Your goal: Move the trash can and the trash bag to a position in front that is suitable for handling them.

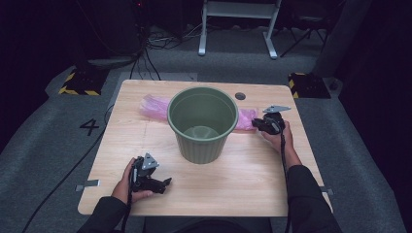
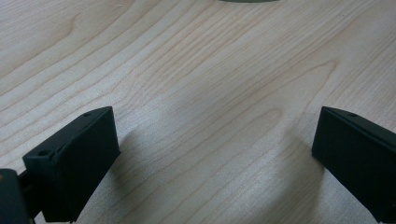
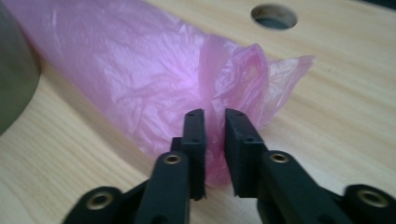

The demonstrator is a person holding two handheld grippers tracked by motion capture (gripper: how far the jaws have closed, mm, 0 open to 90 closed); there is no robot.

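Note:
A green plastic bin (image 1: pixel 202 122) stands upright in the middle of the wooden table (image 1: pixel 243 170). Behind it lies a pink plastic bag (image 1: pixel 154 106), its ends sticking out on both sides of the bin. In the right gripper view the bag (image 3: pixel 154 79) lies crumpled, and my right gripper (image 3: pixel 214 116) is shut on a fold at its near end. From above, that gripper (image 1: pixel 256 124) sits just right of the bin. My left gripper (image 1: pixel 167 183) rests open near the front left of the table; its jaws (image 2: pixel 210 144) stand wide apart over bare wood.
A round cable hole (image 1: pixel 240 95) is in the table's back right, also seen beyond the bag (image 3: pixel 273 16). The bin's wall (image 3: pixel 14 74) is close on the left in the right gripper view. Floor cables and a table frame lie behind.

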